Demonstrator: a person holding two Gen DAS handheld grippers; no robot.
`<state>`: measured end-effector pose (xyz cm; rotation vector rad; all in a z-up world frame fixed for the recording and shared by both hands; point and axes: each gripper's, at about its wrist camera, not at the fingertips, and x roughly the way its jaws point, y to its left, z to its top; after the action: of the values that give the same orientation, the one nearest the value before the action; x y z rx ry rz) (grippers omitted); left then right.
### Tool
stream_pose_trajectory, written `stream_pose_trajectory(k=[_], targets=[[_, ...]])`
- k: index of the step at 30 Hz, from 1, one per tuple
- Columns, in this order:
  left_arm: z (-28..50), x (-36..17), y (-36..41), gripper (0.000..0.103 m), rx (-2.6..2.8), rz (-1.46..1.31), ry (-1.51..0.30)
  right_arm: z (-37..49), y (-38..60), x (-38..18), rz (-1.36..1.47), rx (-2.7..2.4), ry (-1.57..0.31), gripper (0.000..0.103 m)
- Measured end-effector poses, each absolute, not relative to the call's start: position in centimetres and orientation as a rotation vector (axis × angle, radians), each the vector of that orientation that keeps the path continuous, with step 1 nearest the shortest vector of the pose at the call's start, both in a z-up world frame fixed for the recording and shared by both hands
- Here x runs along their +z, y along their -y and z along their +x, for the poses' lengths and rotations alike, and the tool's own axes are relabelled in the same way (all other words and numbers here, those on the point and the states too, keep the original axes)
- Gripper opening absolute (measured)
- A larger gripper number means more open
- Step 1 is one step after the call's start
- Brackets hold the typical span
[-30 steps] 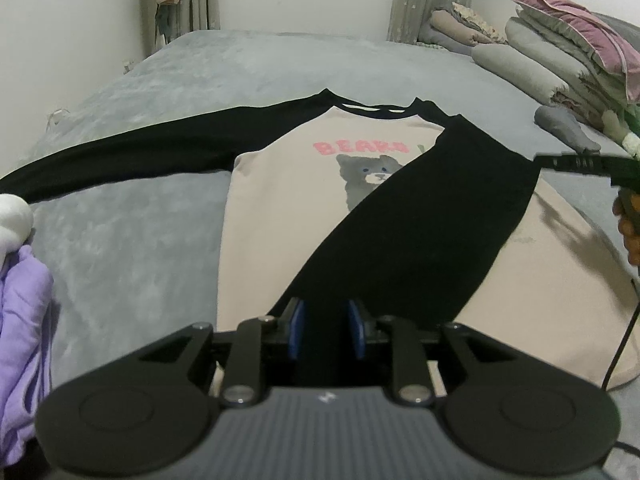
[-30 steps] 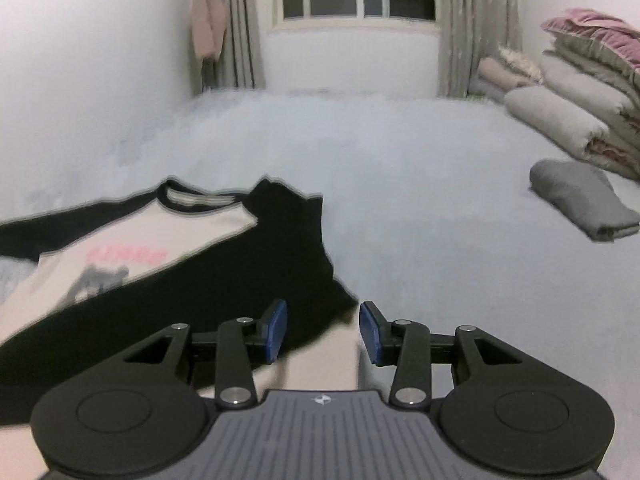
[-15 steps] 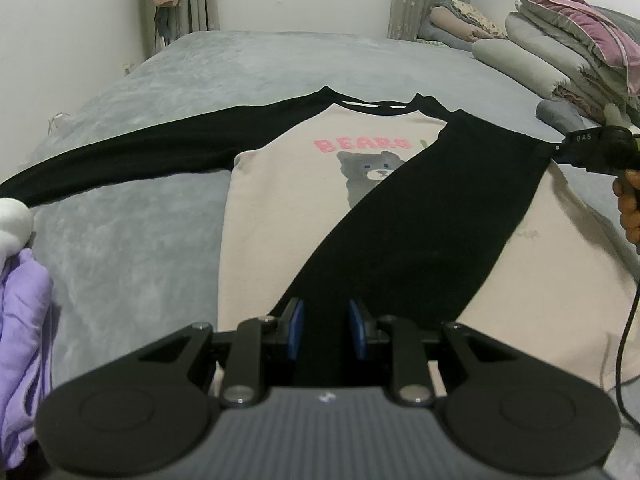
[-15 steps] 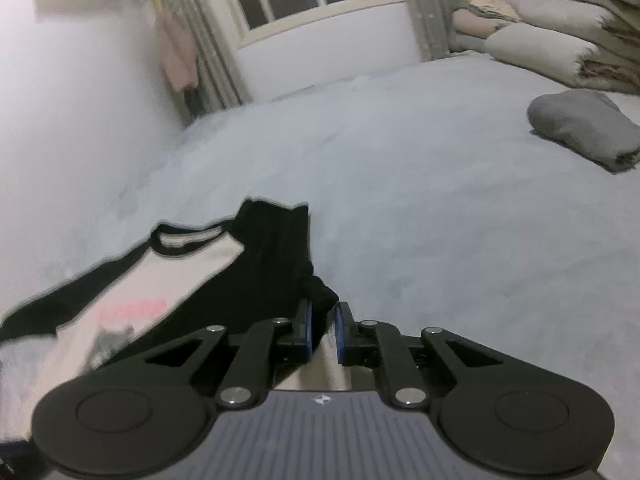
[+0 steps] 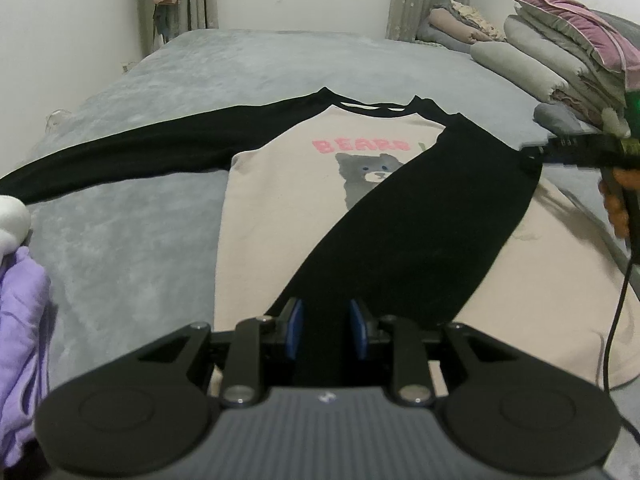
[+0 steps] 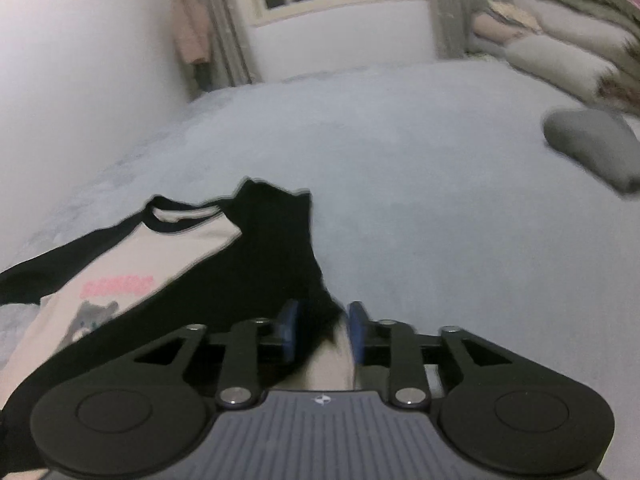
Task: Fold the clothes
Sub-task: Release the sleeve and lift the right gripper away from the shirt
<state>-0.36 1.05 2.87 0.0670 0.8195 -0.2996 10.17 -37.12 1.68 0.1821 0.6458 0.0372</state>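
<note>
Left wrist view: left tongs [image 5: 325, 330] low at the near end of the folded black sleeve [image 5: 408, 236], blue pads on either side of its cuff and seemingly clamped on it, though the pad faces are partly hidden. Sleeve running on a long diagonal from the tongs up and right to the shoulder, across the cream shirt [image 5: 280, 216] spread flat on the grey bed [image 5: 132, 248]. Bear print and pink lettering on the chest; other sleeve stretched straight out to the left. Right tongs [image 5: 532, 151] at the far right shoulder corner, nearer that end than the left. Purple cloth [image 5: 20, 320] at the left edge.

Right wrist view, blurred: right tongs [image 6: 322, 330] opening, black shoulder fabric and a cream strip between the pads, not pressed. Shirt lying left and ahead. Folded grey garment [image 6: 592, 148] well apart on the right.

Likely next: smoothing the folded sleeve, then reaching for the outstretched one.
</note>
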Motion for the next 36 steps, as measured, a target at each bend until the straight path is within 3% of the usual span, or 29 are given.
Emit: stream_pose_trajectory(k=[6,12,13,14,20,26,36], targets=[[-0.2,2.7,-0.8,0.026,-0.304,0.072,-0.82,17.1,37.5,2.9,0.244,0.09,-0.658,0.035],[-0.1,2.5,-0.7,0.026,-0.31,0.078,-0.82,23.1,36.3,0.8,0.148,0.106,-0.737,0.035],[-0.1,2.5,-0.7,0.026,-0.31,0.079,-0.82,23.5,36.0,0.2,0.115,0.1,-0.744,0.029],[-0.1,2.5,-0.7,0.026,-0.31,0.08,-0.819,23.6,36.0,0.0,0.105,0.103,-0.737,0.004],[-0.1,2.6,-0.2,0.027,-0.305,0.1,-0.813,22.1,37.7,1.8,0.169,0.157,-0.606,0.003],[0.0,2.4,-0.2,0.027,-0.303,0.107,-0.81,23.4,38.1,-1.2,0.128,0.096,-0.674,0.002],[0.3,2.6,-0.7,0.028,-0.311,0.076,-0.815,22.3,37.8,-0.4,0.053,-0.049,-0.659,0.0]])
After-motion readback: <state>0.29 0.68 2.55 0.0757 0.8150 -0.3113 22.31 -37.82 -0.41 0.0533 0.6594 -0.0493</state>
